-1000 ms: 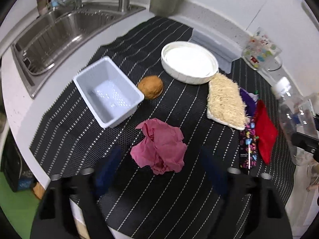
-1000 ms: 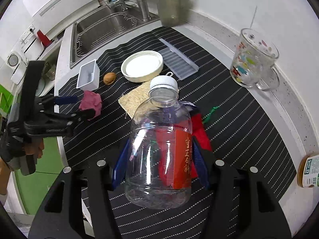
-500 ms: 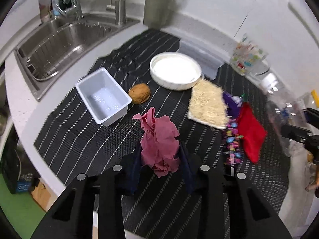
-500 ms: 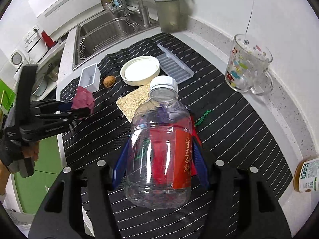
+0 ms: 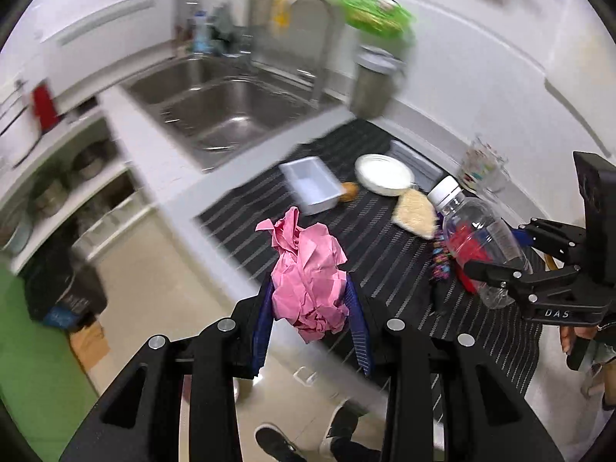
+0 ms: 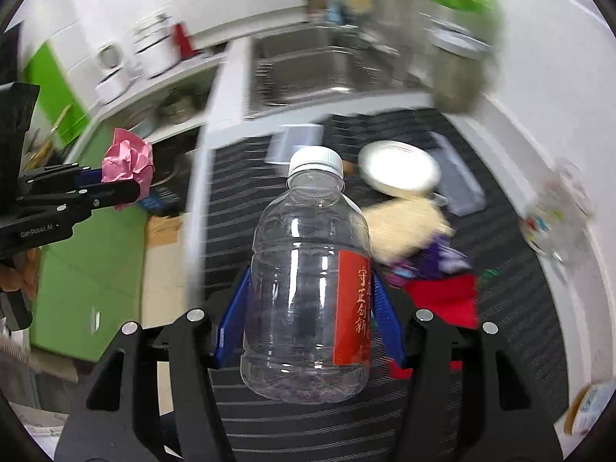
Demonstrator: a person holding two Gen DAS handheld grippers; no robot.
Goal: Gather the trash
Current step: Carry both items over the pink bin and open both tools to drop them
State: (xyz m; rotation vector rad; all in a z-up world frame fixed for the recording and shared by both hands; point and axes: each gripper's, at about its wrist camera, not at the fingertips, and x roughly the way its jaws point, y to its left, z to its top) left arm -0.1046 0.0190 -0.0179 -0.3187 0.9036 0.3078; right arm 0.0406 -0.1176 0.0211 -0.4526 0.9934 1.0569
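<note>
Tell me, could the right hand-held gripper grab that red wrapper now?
Probably not: the right hand-held gripper is already shut on the bottle, so the red wrapper must wait.

Crumpled pink paper [image 5: 310,281] — glossy clear-plastic bottle [image 6: 308,281]

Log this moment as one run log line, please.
left gripper: shut on pink paper, lifted off mat | right gripper: shut on bottle, upright
</note>
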